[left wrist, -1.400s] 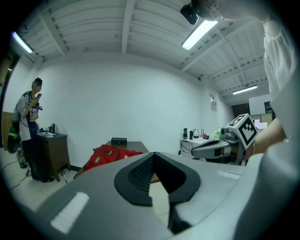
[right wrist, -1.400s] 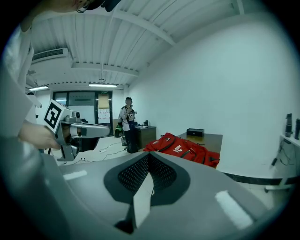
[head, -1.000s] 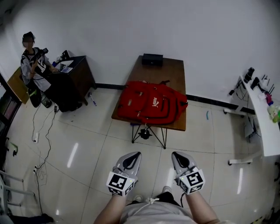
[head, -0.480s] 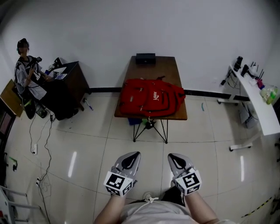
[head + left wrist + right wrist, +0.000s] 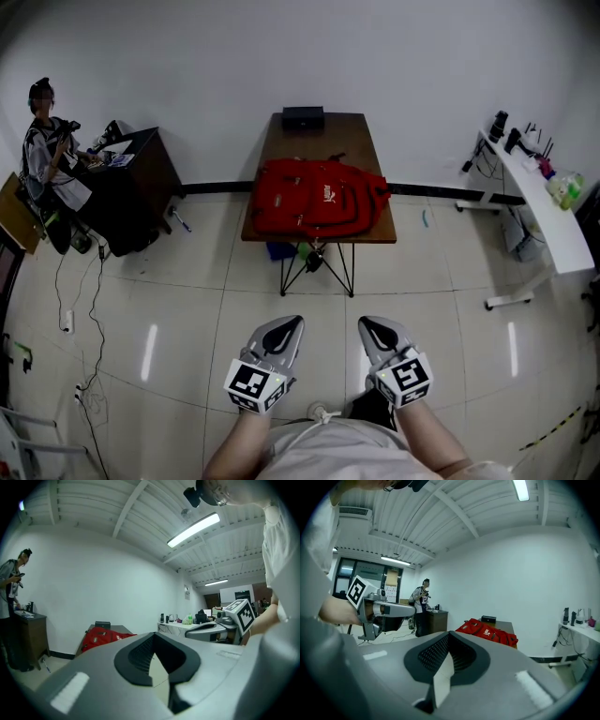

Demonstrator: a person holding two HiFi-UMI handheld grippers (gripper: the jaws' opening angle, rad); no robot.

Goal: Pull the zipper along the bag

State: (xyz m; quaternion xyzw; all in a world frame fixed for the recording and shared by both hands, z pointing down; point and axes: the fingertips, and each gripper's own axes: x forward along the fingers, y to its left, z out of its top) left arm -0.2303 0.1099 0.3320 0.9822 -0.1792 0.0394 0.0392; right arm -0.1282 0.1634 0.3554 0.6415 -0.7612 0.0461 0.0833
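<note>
The person is holding both grippers low in front of the body, side by side and pointing forward over the pale tiled floor [image 5: 187, 281]; the left gripper [image 5: 286, 323] is showing its jaws pressed together at the tips with nothing between them, and the right gripper [image 5: 371, 324] is sitting the same way, jaws together and empty; each one is carrying its cube of square markers at the rear, close to the wrists; the two grippers are hanging near each other without touching

The red bag [image 5: 319, 195] is lying flat on the brown table [image 5: 323, 131] well ahead of the grippers and far out of their reach; it is covering the near half of the tabletop and is spilling a little over the near edge; its zipper is too small to make out from here; a black box [image 5: 302, 116] is sitting at the far end of the table, apart from the bag, close to the white wall

At the far left another person [image 5: 42, 150] is standing beside a dark desk [image 5: 141, 183]; cables [image 5: 94, 309] are trailing across the floor below it; a white bench [image 5: 534, 202] is running along the right side, carrying small items
</note>
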